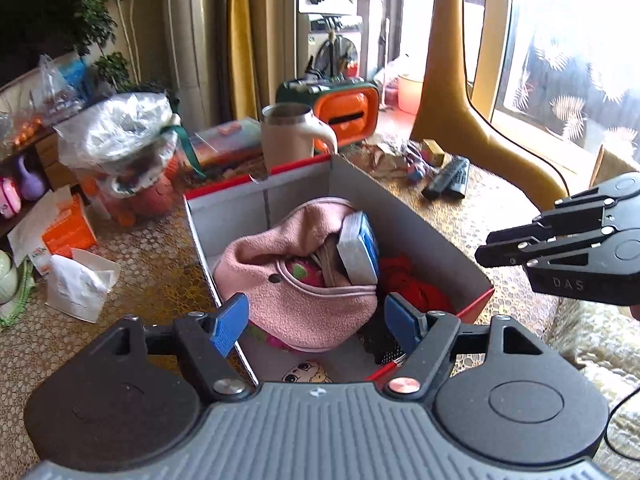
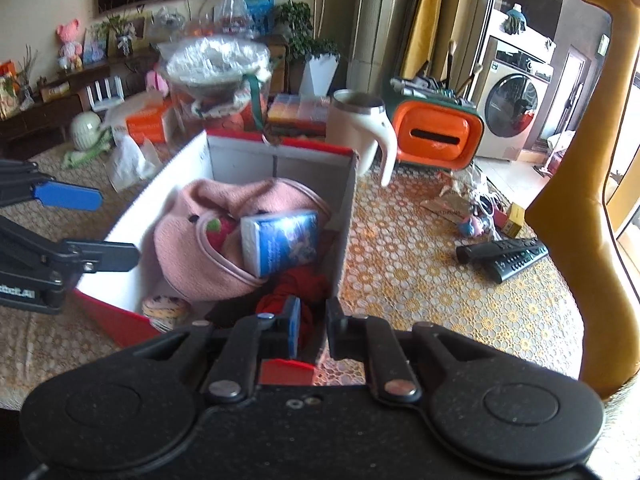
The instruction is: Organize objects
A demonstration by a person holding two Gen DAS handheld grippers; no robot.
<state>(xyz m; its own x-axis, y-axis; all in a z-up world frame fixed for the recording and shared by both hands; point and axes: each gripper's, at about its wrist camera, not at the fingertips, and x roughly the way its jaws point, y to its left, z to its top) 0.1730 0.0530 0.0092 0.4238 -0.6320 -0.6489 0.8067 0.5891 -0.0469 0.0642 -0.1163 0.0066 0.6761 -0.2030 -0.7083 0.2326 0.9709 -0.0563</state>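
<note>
On the lace-covered table (image 2: 420, 280), your left gripper (image 1: 316, 322) gapes empty and your right gripper (image 2: 313, 330) sits nearly closed, empty, because the blue packet (image 2: 280, 240) already rests inside the box (image 2: 348, 208), against its right wall.

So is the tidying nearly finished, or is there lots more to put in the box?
Partly done. The box already holds a pink fleece bag, a blue packet and something red. Nothing is in hand: the left claw is open and empty, the right claw nearly shut on nothing. Still out on the table: two remotes, a mug and small toys.
</note>
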